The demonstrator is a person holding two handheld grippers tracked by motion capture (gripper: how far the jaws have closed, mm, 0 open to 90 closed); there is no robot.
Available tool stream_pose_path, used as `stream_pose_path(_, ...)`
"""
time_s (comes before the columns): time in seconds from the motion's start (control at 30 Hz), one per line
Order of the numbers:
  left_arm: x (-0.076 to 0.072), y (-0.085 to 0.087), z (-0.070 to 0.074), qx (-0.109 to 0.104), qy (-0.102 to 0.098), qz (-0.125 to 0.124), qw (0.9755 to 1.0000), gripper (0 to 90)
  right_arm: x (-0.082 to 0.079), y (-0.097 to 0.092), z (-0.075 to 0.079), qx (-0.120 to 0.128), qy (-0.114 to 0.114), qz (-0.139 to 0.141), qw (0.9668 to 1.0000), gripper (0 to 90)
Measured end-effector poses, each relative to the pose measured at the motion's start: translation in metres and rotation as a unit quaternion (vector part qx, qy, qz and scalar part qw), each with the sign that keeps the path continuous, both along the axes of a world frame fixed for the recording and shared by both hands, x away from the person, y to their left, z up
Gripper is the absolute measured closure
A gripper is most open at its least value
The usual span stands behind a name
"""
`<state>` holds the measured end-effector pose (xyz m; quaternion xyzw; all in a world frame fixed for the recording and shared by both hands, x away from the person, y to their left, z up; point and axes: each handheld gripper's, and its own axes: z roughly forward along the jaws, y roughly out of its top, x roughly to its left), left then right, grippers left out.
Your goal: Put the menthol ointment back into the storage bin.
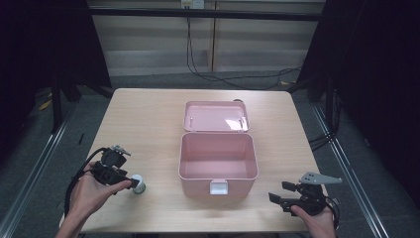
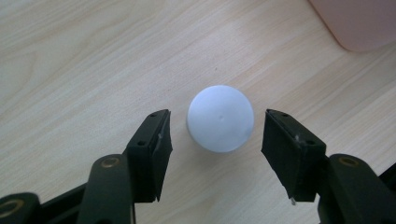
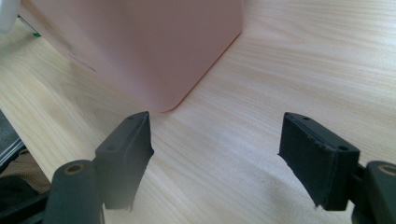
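White-capped little bottle stands upright on the table, right between the jaws of my left tongs, seen from straight above so that its round lid is nearly all I can make out; in the high view it sits just past the tips of those tongs. My left jaws are spread with a gap on either side of the cap, neither pad touching it, so nothing is gripped yet. The gap looks a little wider on my right-hand pad than on the other, so I judge that if I squeeze from here one pad will meet the cap first and push the bottle sideways, or tip it, since it is small and looks light. Coming in too high on the rounded lid could also let it squirt out of the pads. Farther off, up and to the right of my left tongs, is the corner of the pink box, which stands open with its lid thrown back. My right tongs hover near the box's front corner, jaws wide apart and holding nothing, well apart from the bottle.
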<state>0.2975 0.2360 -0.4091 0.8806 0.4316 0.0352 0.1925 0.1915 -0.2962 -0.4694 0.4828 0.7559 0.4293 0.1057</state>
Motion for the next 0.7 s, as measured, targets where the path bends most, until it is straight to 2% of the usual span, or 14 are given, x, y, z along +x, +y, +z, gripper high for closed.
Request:
stream_pose_path(0.1, 0.001, -0.003, 0.002, 0.007, 0.001, 0.001, 1.0000, 42.7, 0.000, 0.000, 0.000, 0.000, 0.001, 0.002, 1.0000, 25.2)
stream_pose_path(0.13, 0.003, -0.005, 0.003, 0.008, 0.013, -0.005, 0.9999, 42.8, 0.000, 0.000, 0.000, 0.000, 0.001, 0.002, 1.0000, 25.2)
stream_pose_path(0.17, 0.003, -0.005, 0.003, 0.008, 0.013, -0.005, 0.9999, 43.2, 0.000, 0.000, 0.000, 0.000, 0.001, 0.002, 1.0000, 25.2)
stream_pose_path(0.2, 0.005, -0.008, 0.003, 0.015, 0.024, -0.008, 0.9996, 43.7, 0.001, 0.000, 0.000, 0.001, 0.002, 0.003, 1.0000, 25.2)
stream_pose_path(0.23, 0.007, -0.012, 0.003, 0.025, 0.026, -0.011, 0.9993, 43.8, 0.001, 0.000, 0.000, 0.000, 0.002, 0.003, 1.0000, 25.2)
stream_pose_path(0.3, 0.008, -0.015, 0.003, 0.026, 0.034, -0.013, 0.9990, 43.8, 0.001, 0.001, 0.000, 0.000, 0.003, 0.003, 1.0000, 25.2)
stream_pose_path(0.33, 0.009, -0.016, 0.002, 0.031, 0.042, -0.022, 0.9984, 43.8, 0.001, 0.001, 0.000, 0.001, 0.002, 0.004, 1.0000, 25.1)
stream_pose_path(0.43, 0.014, -0.023, -0.002, 0.049, 0.068, -0.028, 0.9961, 44.4, 0.001, 0.000, 0.000, 0.002, 0.004, 0.004, 1.0000, 25.1)
stream_pose_path(0.63, 0.018, -0.027, -0.002, 0.070, 0.071, -0.033, 0.9944, 46.5, 0.001, 0.001, 0.000, 0.003, 0.005, 0.006, 1.0000, 25.1)
stream_pose_path(0.67, 0.020, -0.029, -0.003, 0.085, 0.071, -0.035, 0.9932, 46.4, 0.001, 0.001, 0.000, 0.003, 0.006, 0.008, 1.0000, 25.2)
stream_pose_path(0.7, 0.020, -0.029, -0.003, 0.085, 0.071, -0.035, 0.9932, 46.4, 0.001, 0.001, 0.000, 0.003, 0.006, 0.008, 1.0000, 25.2)
